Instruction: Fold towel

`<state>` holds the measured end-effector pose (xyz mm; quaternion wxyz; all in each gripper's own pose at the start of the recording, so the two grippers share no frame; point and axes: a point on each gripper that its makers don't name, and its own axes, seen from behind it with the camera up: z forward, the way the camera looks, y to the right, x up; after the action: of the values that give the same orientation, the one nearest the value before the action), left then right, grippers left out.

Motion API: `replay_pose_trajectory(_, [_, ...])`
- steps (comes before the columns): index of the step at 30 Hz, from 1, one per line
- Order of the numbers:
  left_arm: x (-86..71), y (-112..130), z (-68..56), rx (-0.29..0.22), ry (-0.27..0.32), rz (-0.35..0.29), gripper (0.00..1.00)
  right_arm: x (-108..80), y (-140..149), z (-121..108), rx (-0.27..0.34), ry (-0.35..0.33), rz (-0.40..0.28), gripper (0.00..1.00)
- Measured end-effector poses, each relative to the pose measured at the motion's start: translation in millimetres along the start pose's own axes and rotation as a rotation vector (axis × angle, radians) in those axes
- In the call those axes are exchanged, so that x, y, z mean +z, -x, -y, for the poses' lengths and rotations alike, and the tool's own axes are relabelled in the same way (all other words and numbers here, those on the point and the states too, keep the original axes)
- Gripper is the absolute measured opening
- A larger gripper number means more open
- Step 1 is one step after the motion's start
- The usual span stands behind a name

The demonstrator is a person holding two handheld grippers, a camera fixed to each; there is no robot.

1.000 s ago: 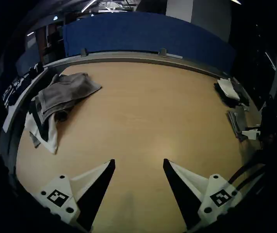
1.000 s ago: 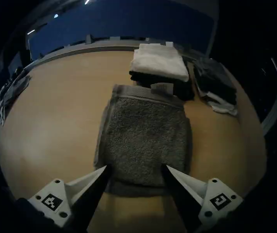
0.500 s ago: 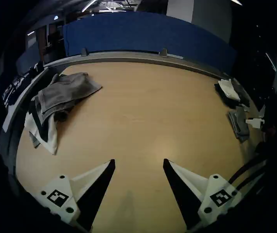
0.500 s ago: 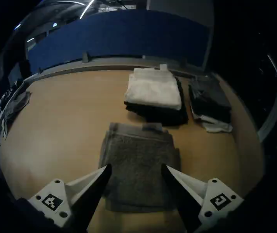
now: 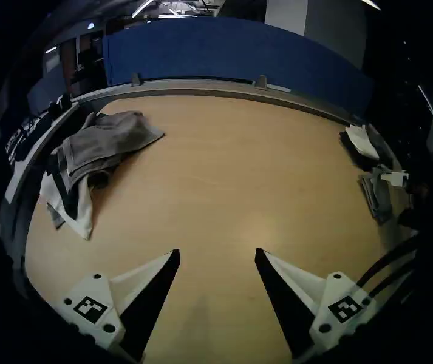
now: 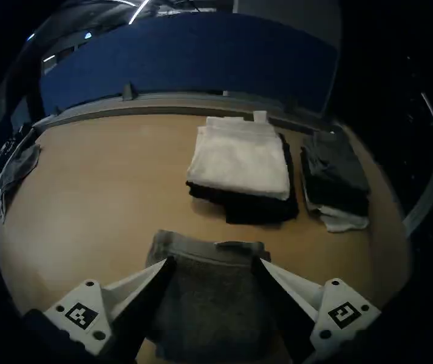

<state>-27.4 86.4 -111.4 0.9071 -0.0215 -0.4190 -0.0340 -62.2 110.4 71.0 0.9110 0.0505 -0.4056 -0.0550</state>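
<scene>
A folded grey towel [image 6: 213, 291] lies flat on the wooden table [image 6: 107, 182]. My right gripper [image 6: 213, 262] is open, with its fingers on either side of the towel's far edge. The same towel [image 5: 377, 194] appears small at the table's right end in the left gripper view, with part of the right gripper [image 5: 394, 178] beside it. My left gripper [image 5: 216, 255] is open over bare table with nothing between its fingers. A loose heap of unfolded grey and white towels [image 5: 92, 155] lies at the far left of that view.
Beyond the grey towel stands a stack with a white towel on black ones [image 6: 240, 167]. To its right is a stack of dark grey towels over a white one [image 6: 334, 179]. A blue partition [image 5: 228, 54] runs behind the table's far edge.
My right gripper has drawn back from the folded grey towel, which now sits lower in its view, with more of the stacks showing. The left gripper has barely moved.
</scene>
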Motion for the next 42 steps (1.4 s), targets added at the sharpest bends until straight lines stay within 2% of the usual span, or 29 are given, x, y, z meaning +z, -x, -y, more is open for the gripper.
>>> replay_pose_trajectory(9, [-1.1, 2, 8.6, -0.009, -0.015, 0.001, 0.92, 27.3, 17, 1, -0.015, 0.012, 0.050, 0.99])
replay_pose_trajectory(15, [-3.4, 2, 12.9, -0.013, -0.021, -0.001, 0.92, 28.8, 17, 2, -0.028, 0.010, 0.058, 0.99])
replay_pose_trajectory(20, [-3.5, -2, 13.8, -0.013, -0.019, -0.006, 0.92, 9.1, 6, 4, -0.019, 0.004, 0.023, 0.99])
replay_pose_trajectory(24, [-3.5, -6, 13.0, -0.016, -0.012, -0.015, 0.92, -19.1, 3, 9, 0.014, 0.004, -0.021, 0.99])
replay_pose_trajectory(30, [-3.2, -10, 10.4, -0.015, -0.001, -0.027, 0.92, -59.8, 19, 16, 0.041, 0.016, -0.047, 0.99])
replay_pose_trajectory(36, [-2.8, -12, 7.3, -0.004, 0.006, -0.034, 0.92, -76.9, 29, 19, 0.045, 0.024, -0.052, 0.99])
replay_pose_trajectory(42, [-4.3, -17, 5.8, 0.005, 0.016, -0.056, 0.92, -89.3, 21, 20, 0.081, 0.036, -0.112, 0.99])
